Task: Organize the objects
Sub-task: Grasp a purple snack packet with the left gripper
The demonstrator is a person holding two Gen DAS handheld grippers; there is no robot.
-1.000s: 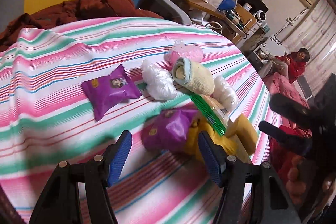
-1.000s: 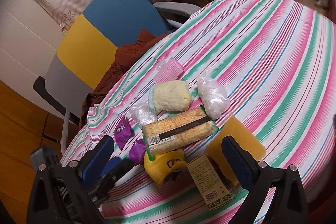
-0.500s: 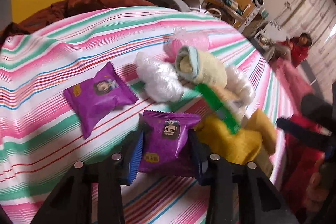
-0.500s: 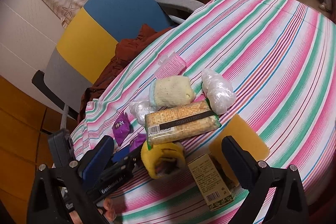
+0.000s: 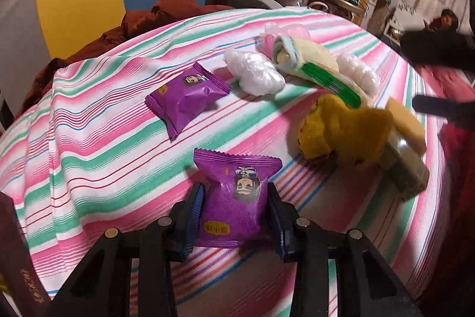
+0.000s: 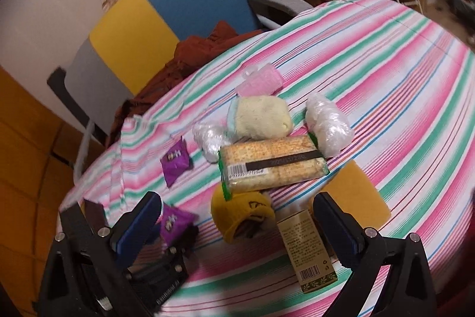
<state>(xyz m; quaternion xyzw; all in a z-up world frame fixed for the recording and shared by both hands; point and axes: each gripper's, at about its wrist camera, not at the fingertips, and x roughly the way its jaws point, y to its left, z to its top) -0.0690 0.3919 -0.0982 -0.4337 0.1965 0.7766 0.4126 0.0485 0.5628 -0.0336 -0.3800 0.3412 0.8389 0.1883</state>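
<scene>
Purple snack packet (image 5: 237,195) clamped between left gripper (image 5: 236,223) pads, over the striped tablecloth (image 5: 98,138). Second purple packet (image 5: 187,97) lies beyond, clear. Right gripper (image 6: 237,223) spread wide, empty, above the pile: cracker pack (image 6: 271,165) across yellow beanie (image 6: 240,213), green box (image 6: 308,248) beside. Two purple packets, two clear-wrapped bundles (image 6: 326,124), (image 6: 209,138).

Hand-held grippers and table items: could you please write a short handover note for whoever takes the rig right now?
Left hand-held gripper: shut on a purple snack packet, near the table's front edge.
Right hand-held gripper: open, holding nothing, above the pile.
On the striped tablecloth: second purple packet, cracker pack lying over the yellow sock, cream sock, two clear bags, pink bag, green box, yellow pad.
Done: one packet gripped.
Left: place it, sort the rest.
</scene>
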